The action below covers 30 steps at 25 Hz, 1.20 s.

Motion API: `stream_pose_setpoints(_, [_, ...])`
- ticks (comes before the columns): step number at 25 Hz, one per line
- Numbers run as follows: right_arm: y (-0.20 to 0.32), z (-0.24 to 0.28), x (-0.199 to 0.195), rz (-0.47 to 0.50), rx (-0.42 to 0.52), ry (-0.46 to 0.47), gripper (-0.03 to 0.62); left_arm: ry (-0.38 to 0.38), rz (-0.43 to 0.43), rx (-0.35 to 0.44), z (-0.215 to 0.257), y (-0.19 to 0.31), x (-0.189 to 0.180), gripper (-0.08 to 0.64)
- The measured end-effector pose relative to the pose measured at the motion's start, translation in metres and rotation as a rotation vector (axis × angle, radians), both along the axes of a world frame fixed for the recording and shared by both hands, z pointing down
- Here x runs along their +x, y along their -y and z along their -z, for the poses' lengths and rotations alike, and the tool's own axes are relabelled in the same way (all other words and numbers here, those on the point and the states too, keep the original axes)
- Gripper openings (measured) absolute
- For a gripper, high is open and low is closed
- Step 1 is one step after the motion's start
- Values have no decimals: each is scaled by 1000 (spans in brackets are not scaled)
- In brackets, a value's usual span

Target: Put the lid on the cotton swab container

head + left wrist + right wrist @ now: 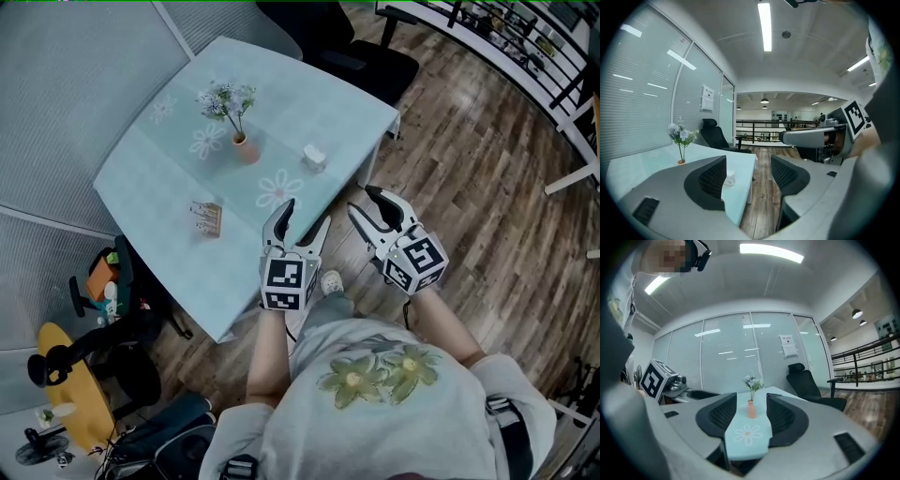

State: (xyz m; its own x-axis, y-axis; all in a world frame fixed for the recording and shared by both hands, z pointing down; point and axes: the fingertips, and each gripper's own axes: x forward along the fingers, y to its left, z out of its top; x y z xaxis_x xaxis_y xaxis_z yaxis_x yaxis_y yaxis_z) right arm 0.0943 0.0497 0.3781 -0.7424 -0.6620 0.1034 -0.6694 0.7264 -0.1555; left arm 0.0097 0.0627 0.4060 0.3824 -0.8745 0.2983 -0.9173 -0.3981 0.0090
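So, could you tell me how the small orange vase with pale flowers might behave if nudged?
The small orange vase looks narrow, with tall pale flowers above it, so it would probably tip rather than slide on the light blue table. Being small, it is likely light.

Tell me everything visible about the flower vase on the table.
The vase is small, salmon-pink and narrow-necked, and looks ceramic. It holds a sprig of pale flowers on thin green stems. It stands upright near the middle of the pale blue table, and nothing but the table touches it.
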Motion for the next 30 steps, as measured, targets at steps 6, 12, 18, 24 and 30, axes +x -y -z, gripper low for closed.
stream_pose_setpoints(6, [34,-5,-11,-13,-30,13,212,18,-54,-28,-13,29,-15,384])
stream_pose_setpoints(12, [52,-16,-14,-35,-53,5,212,35,-82,-44,-27,53,-22,394])
stream_pose_setpoints(18, [66,-33,-9,-51,-101,-10,211,38,-98,-90,-48,66,-19,394])
stream_pose_setpoints(24, [92,-44,-16,-48,-135,-1,212,83,-135,-143,-72,80,-20,394])
stream_pose_setpoints(30, [123,-52,-24,-34,-164,9,206,106,-165,-168,-89,103,-18,434])
